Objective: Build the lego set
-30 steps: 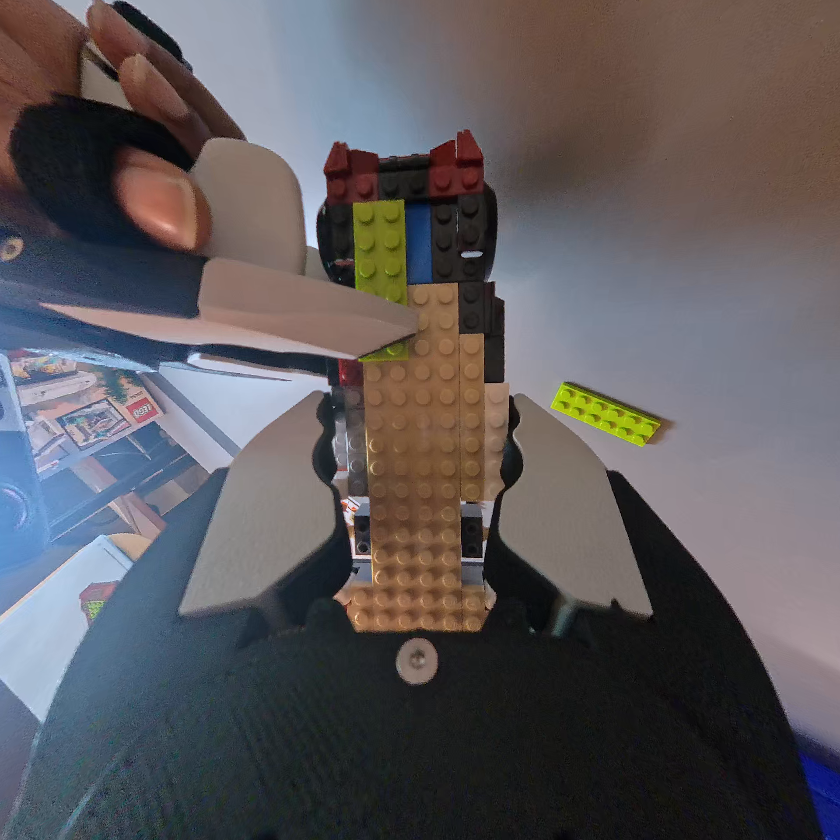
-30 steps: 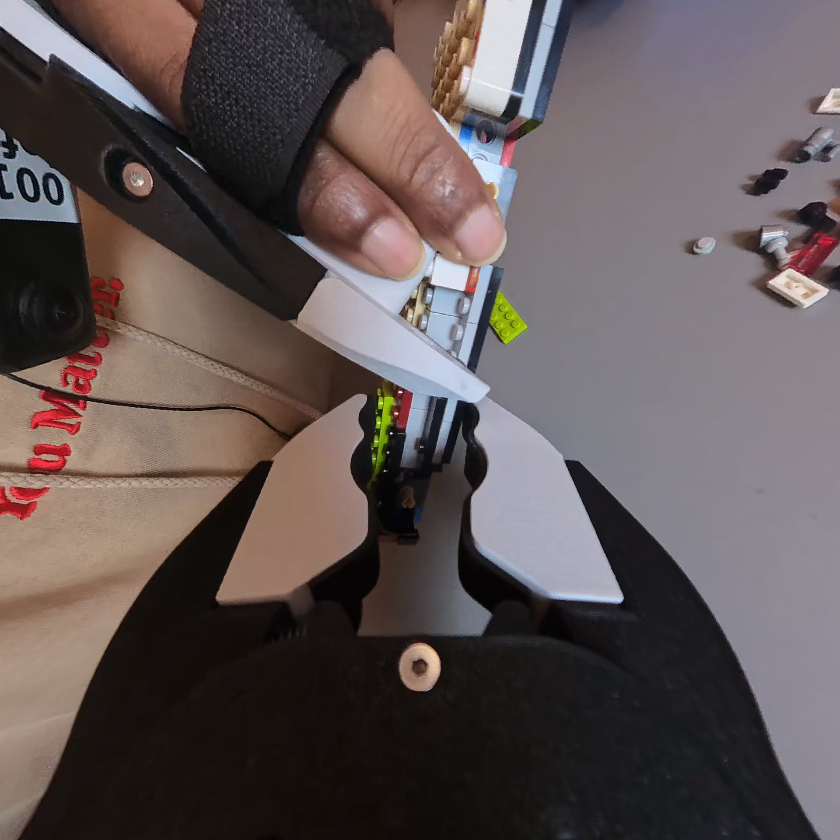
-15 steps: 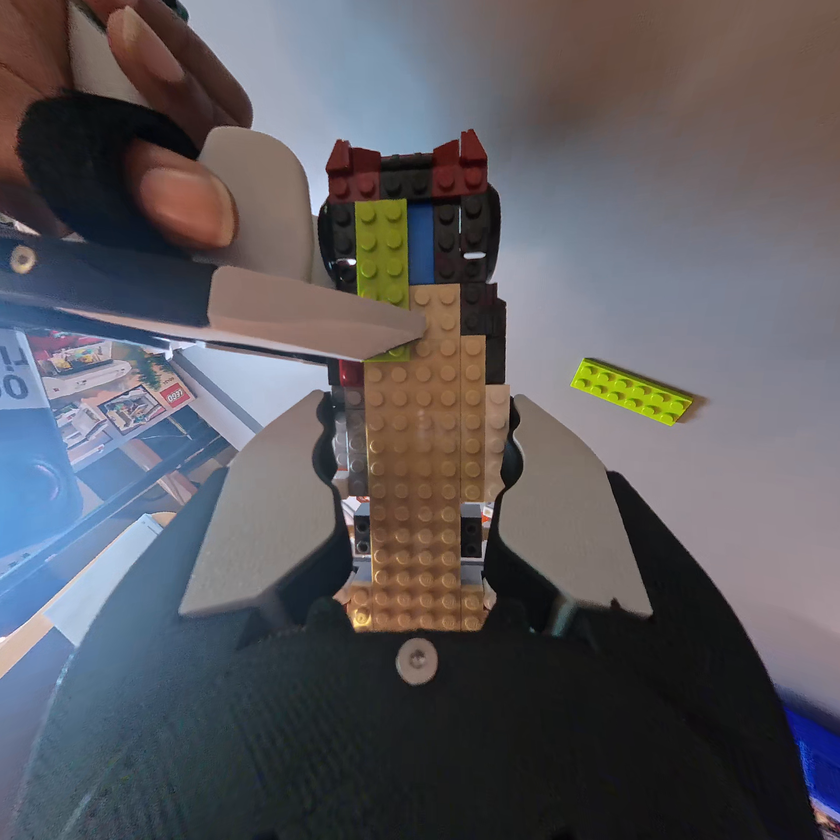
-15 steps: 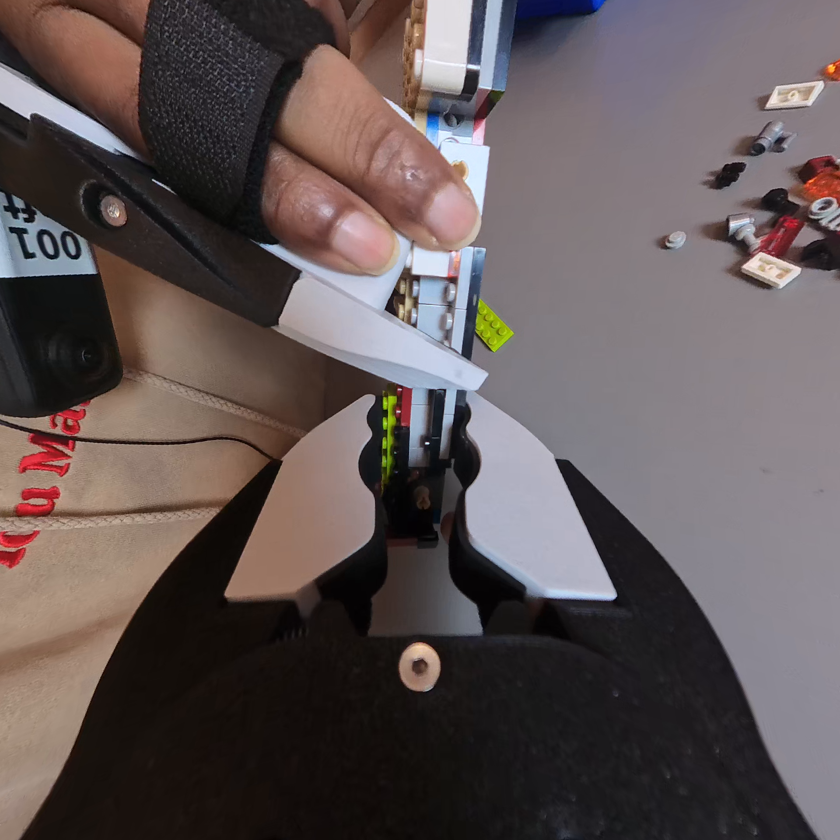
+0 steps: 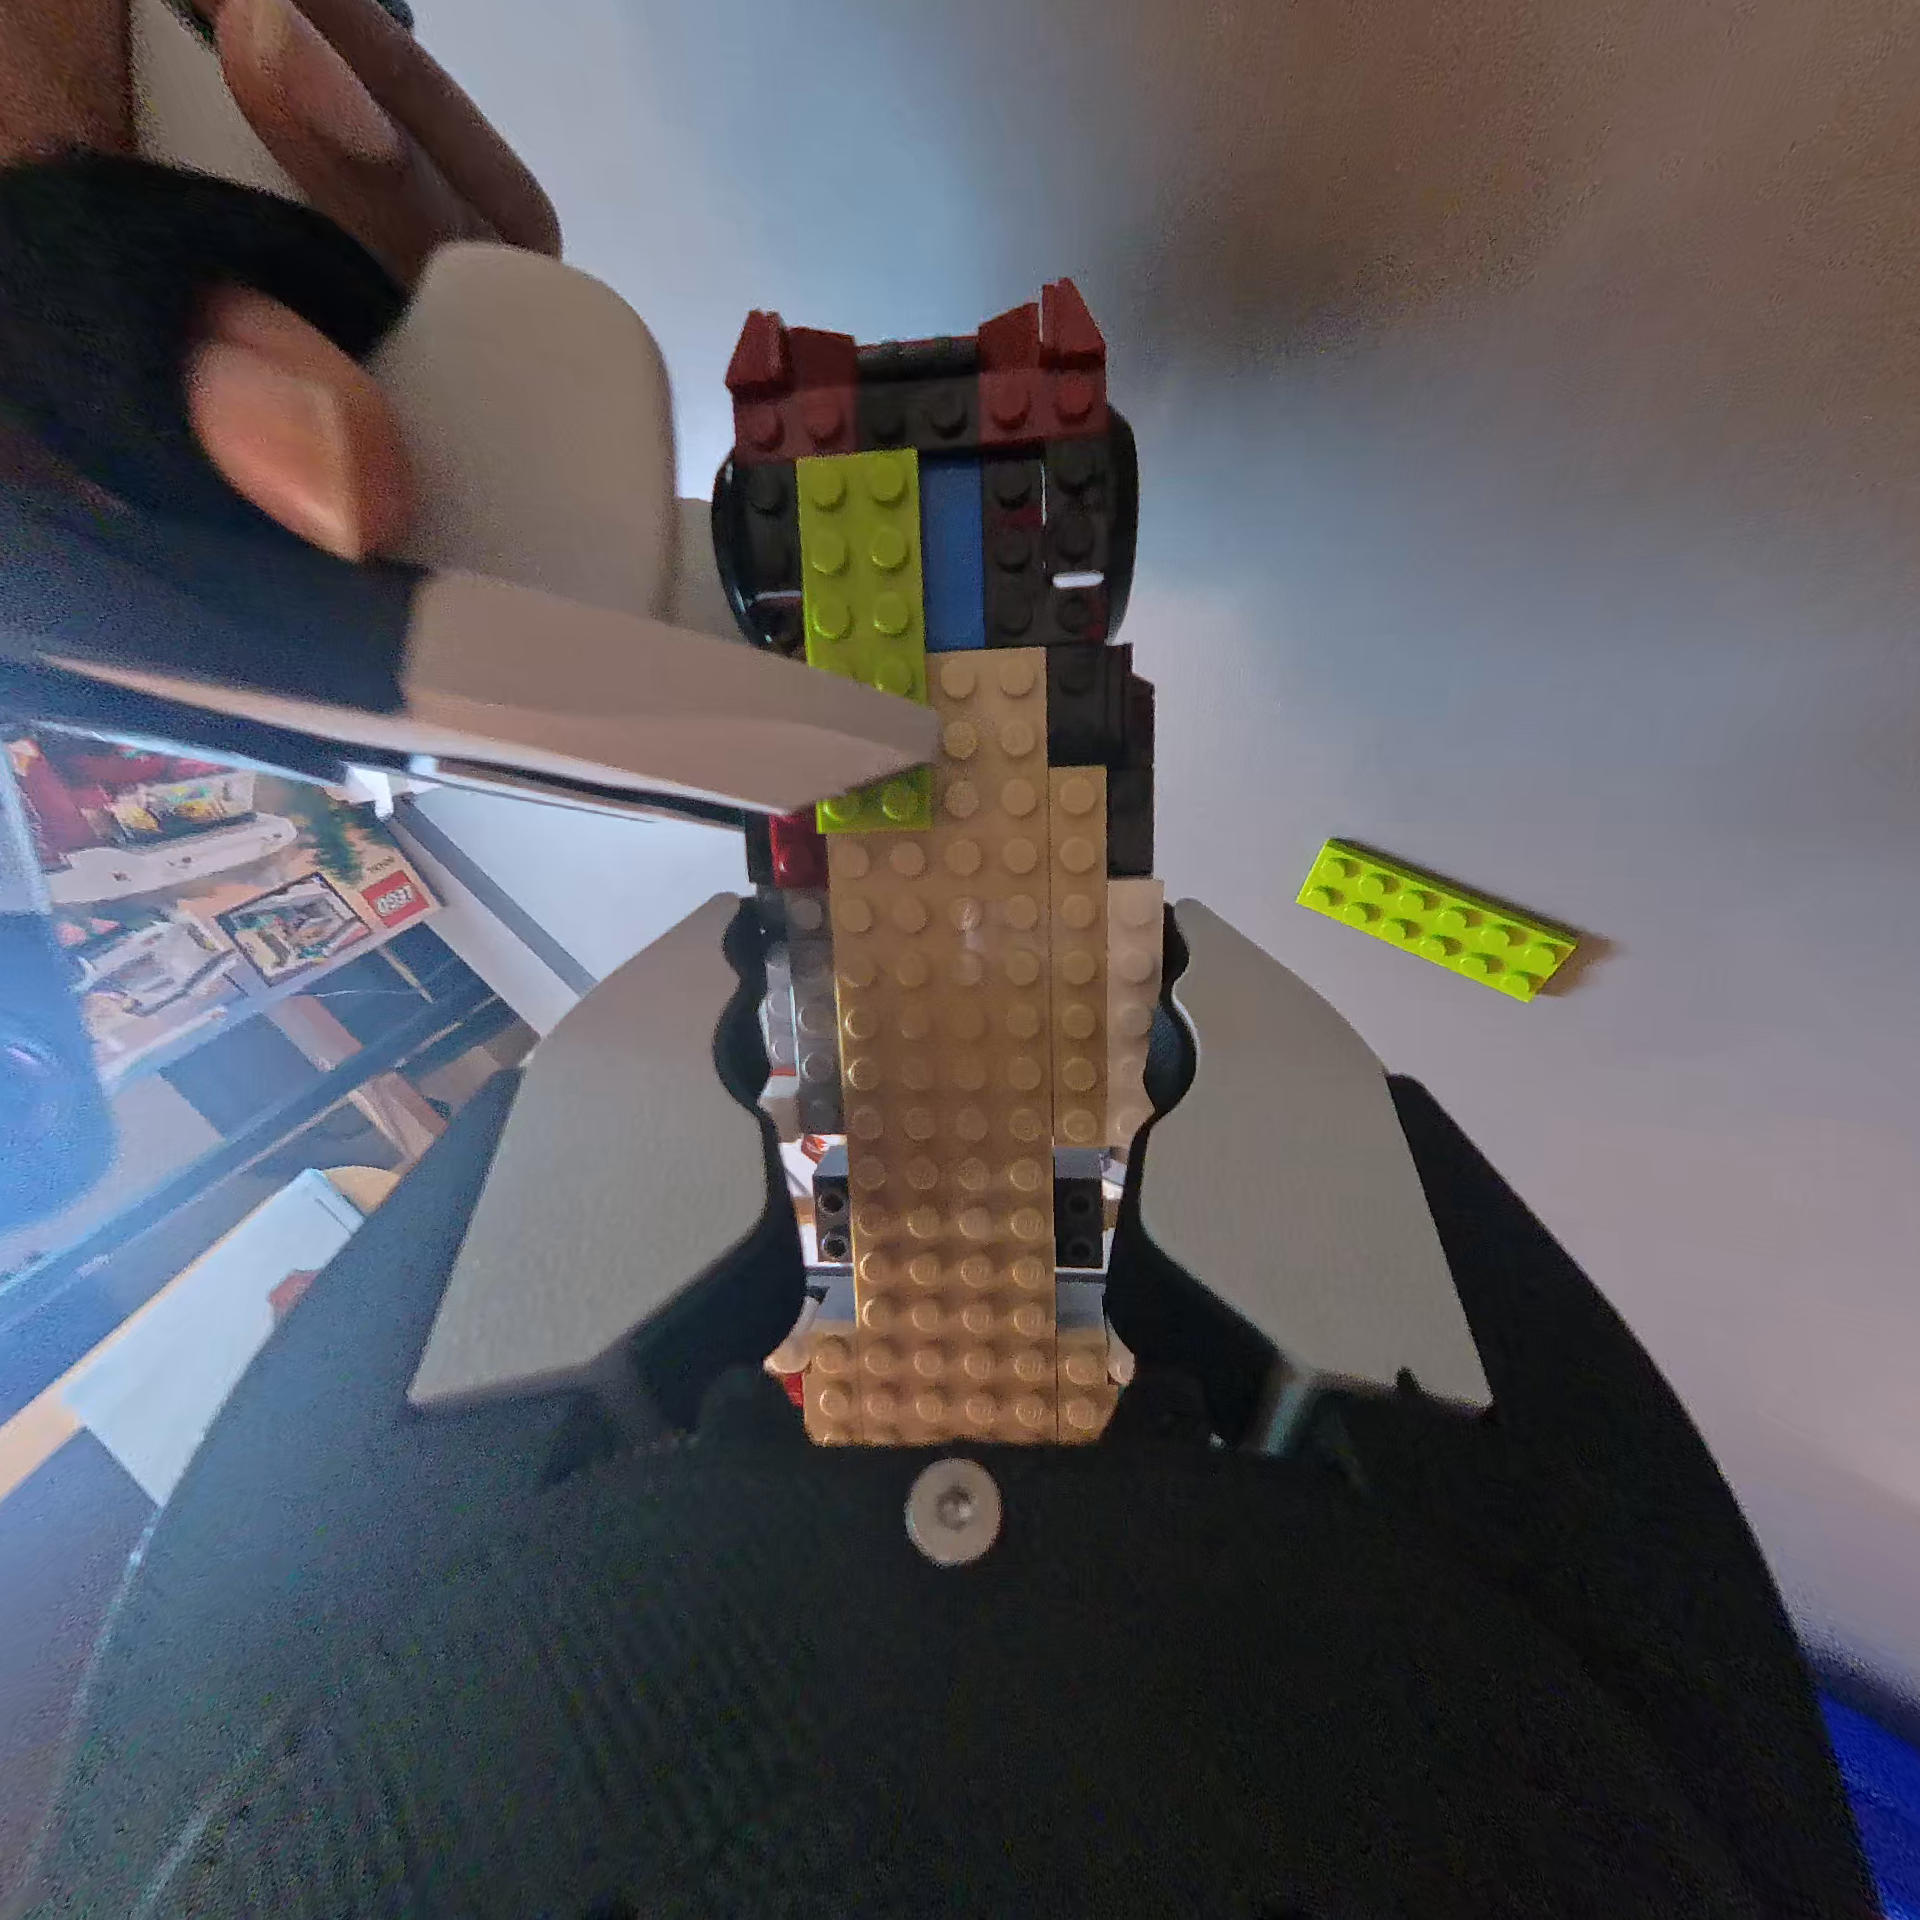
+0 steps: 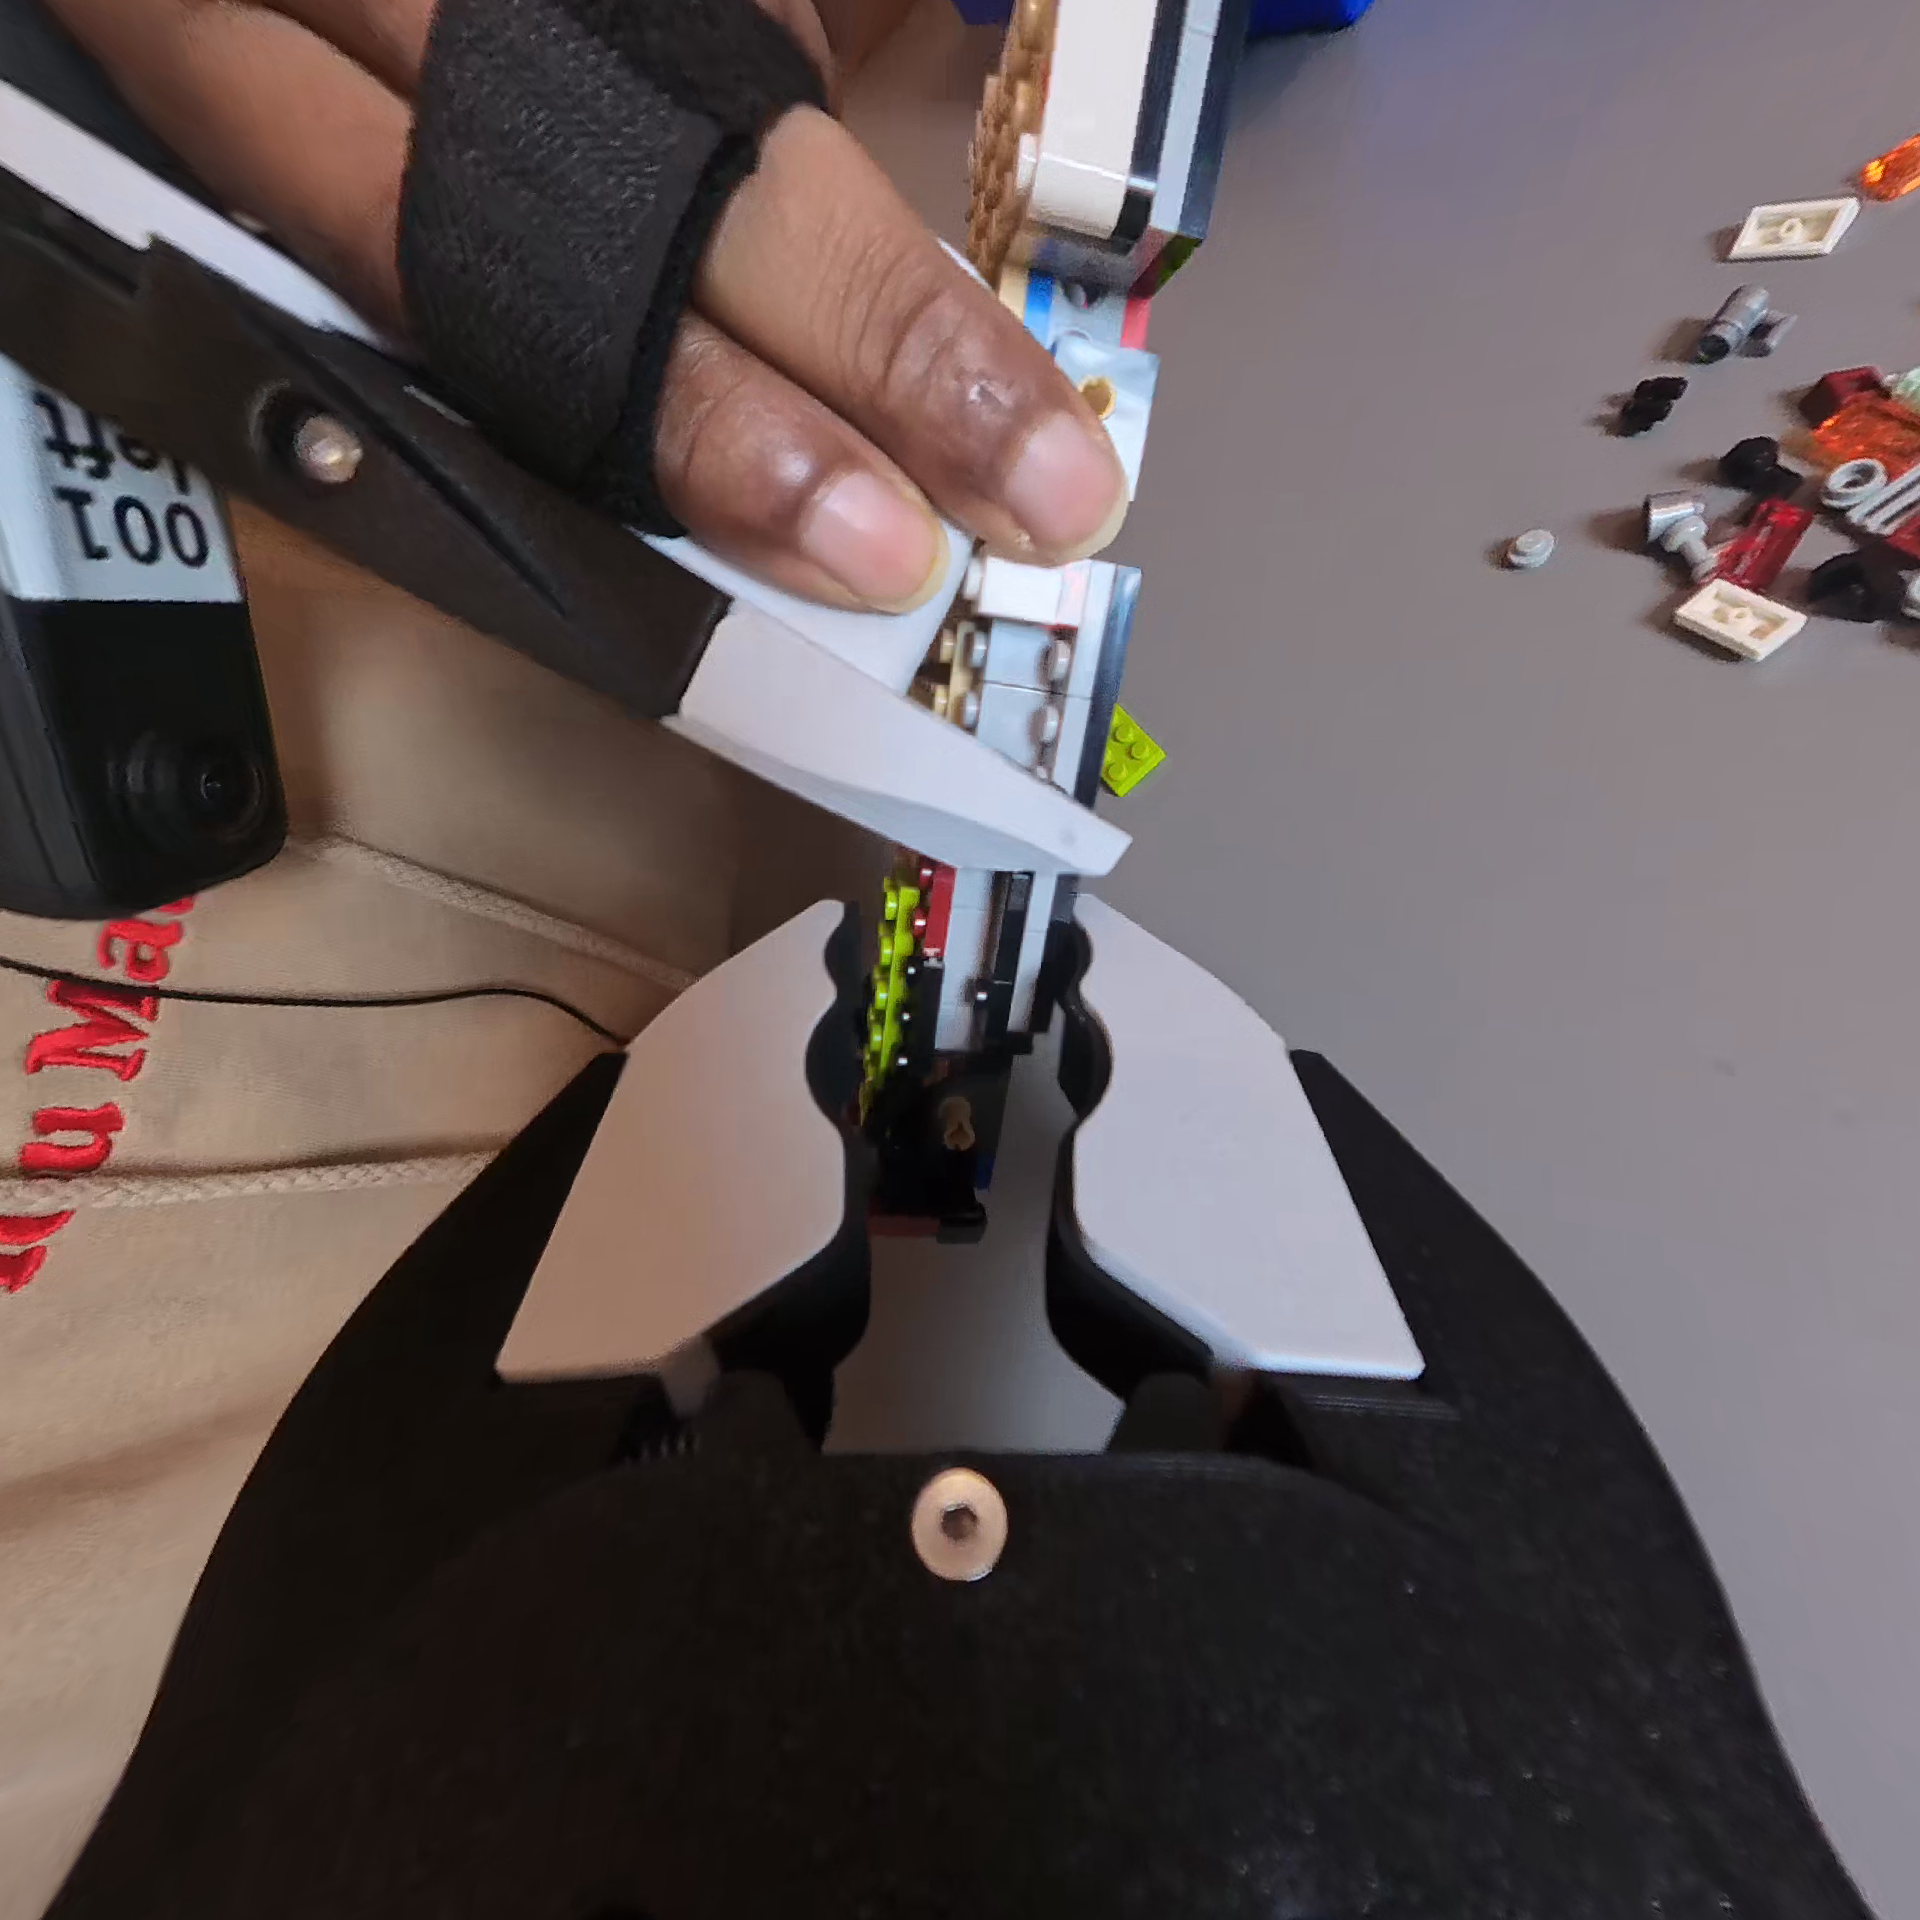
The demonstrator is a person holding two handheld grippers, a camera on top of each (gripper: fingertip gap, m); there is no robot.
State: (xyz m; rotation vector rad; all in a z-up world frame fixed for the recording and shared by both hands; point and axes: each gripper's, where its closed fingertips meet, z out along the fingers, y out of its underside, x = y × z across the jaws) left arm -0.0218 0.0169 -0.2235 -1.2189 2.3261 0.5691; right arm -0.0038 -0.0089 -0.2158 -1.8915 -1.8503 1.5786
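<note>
A grey table point(image 6: 1455, 935) carries scattered small bricks point(image 6: 1766, 499) and a lime plate point(image 5: 1439, 920).

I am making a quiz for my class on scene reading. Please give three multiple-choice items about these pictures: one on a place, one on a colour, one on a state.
1. Where does the loose lime plate lie?
A. On the grey table, right of the brick model
B. On top of the brick model
C. In a hand

2. What colour are the long studded plates facing the left wrist camera?
A. Orange
B. Tan
C. Blue

3. How is the left gripper?
A. Open, nothing between its jaws
B. Shut on the loose lime plate
C. Its jaws hold the brick model by its sides

Answers: 1 A, the loose lime plate lies flat on the grey table. 2 B, the long studded plates are tan. 3 C, the left gripper clamps the brick model.
</note>
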